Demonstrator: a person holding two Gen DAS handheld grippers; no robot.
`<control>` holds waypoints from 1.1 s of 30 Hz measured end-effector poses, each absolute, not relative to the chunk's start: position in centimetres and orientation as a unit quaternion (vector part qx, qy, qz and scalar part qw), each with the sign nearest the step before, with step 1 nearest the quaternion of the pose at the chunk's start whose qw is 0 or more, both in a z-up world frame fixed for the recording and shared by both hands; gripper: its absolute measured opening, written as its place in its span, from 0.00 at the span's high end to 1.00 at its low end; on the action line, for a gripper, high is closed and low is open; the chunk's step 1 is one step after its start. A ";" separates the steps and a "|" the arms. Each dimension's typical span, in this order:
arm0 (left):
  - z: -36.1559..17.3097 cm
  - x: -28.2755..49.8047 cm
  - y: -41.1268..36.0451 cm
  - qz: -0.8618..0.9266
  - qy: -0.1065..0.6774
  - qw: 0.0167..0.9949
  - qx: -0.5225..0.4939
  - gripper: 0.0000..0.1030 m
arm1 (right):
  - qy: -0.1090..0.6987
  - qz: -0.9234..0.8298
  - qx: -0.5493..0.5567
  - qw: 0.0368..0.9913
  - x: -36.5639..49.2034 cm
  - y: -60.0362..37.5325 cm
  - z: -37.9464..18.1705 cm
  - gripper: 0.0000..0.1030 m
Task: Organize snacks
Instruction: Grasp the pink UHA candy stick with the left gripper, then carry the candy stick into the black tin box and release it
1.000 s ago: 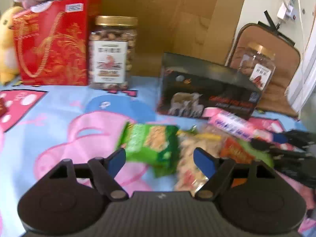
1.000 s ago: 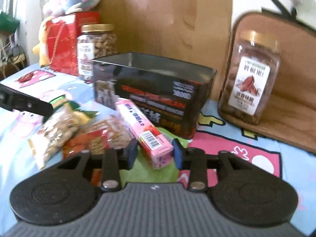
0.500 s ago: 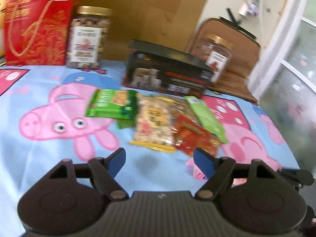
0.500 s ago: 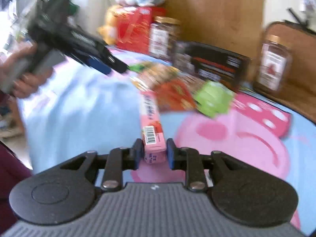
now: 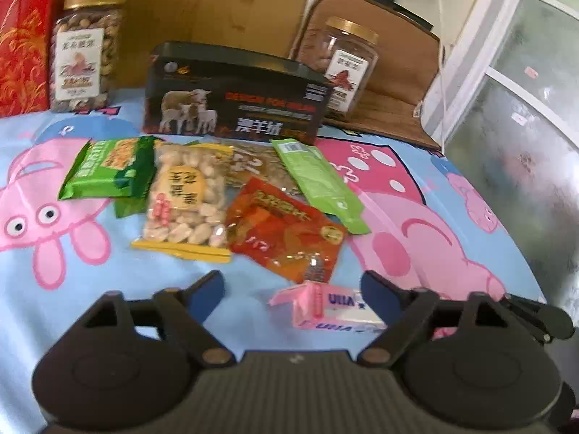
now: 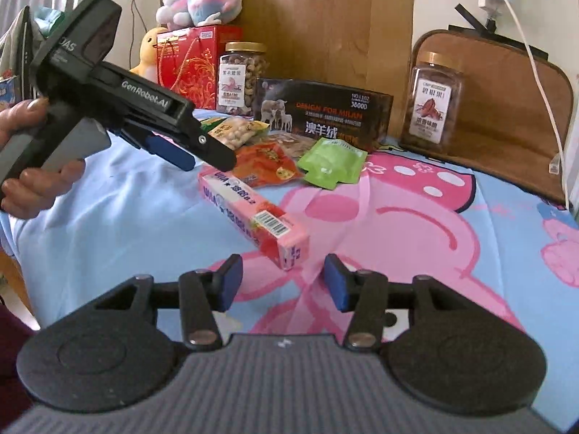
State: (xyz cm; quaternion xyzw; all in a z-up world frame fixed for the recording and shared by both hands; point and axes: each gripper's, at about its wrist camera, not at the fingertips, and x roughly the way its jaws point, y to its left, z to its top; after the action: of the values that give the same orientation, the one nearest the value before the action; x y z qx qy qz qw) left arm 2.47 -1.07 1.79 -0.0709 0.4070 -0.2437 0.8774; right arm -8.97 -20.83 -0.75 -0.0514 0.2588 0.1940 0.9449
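A pink snack box (image 6: 253, 218) is laid apart from the heaped packets (image 5: 202, 195), seemingly for sorting; both grippers (image 6: 282, 282) (image 5: 291, 289) are spread wide, holding nothing.

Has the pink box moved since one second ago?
Yes. The pink box was leaning against the black tin; now it lies on the cloth well in front of it, released between the open right gripper fingers.
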 end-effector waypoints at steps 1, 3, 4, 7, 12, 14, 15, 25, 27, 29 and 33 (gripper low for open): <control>1.8 2.4 -1.3 -0.253 0.407 0.875 -0.064 0.36 | 0.258 0.193 -0.049 0.945 -9.2 -20.5 -0.7 0.56; 1.7 2.2 -1.7 -0.284 0.418 0.860 -0.074 0.46 | 0.257 0.199 -0.046 0.944 -8.8 -20.6 -0.7 0.69; 1.8 1.9 -1.9 -0.282 0.420 0.860 -0.075 0.47 | 0.258 0.197 -0.047 0.945 -8.6 -20.6 -0.7 0.71; 2.3 1.2 -1.9 -0.272 0.423 0.861 -0.078 0.47 | 0.260 0.188 -0.051 0.946 -8.3 -20.5 -0.5 0.75; 4.9 1.3 -0.6 -0.269 0.385 0.878 -0.095 0.48 | 0.242 0.191 -0.050 0.950 -7.8 -20.4 0.8 0.76; 6.6 2.2 -0.2 -0.268 0.360 0.888 -0.097 0.48 | 0.225 0.189 -0.053 0.954 -6.8 -20.2 1.9 0.76; 7.4 2.9 0.0 -0.267 0.348 0.893 -0.100 0.48 | 0.217 0.188 -0.055 0.956 -6.2 -20.0 2.5 0.76; 10.5 16.4 1.6 -0.216 0.315 0.915 -0.130 0.48 | 0.165 0.173 -0.064 0.969 7.0 -18.9 7.5 0.76; 9.6 19.0 1.9 -0.205 0.325 0.912 -0.145 0.48 | 0.171 0.170 -0.064 0.968 9.8 -18.6 7.6 0.75; 9.0 21.1 2.4 -0.195 0.331 0.910 -0.158 0.48 | 0.183 0.166 -0.061 0.967 12.2 -18.2 7.3 0.75; 7.8 24.0 2.6 -0.185 0.347 0.904 -0.168 0.47 | 0.209 0.161 -0.063 0.963 15.4 -17.4 6.2 0.72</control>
State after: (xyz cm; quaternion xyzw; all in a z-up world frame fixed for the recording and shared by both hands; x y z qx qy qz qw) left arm 24.04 2.61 7.78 -0.1675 0.3474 -0.1849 0.9039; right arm 15.41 -17.37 6.19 -0.0627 0.2088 0.1611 0.9626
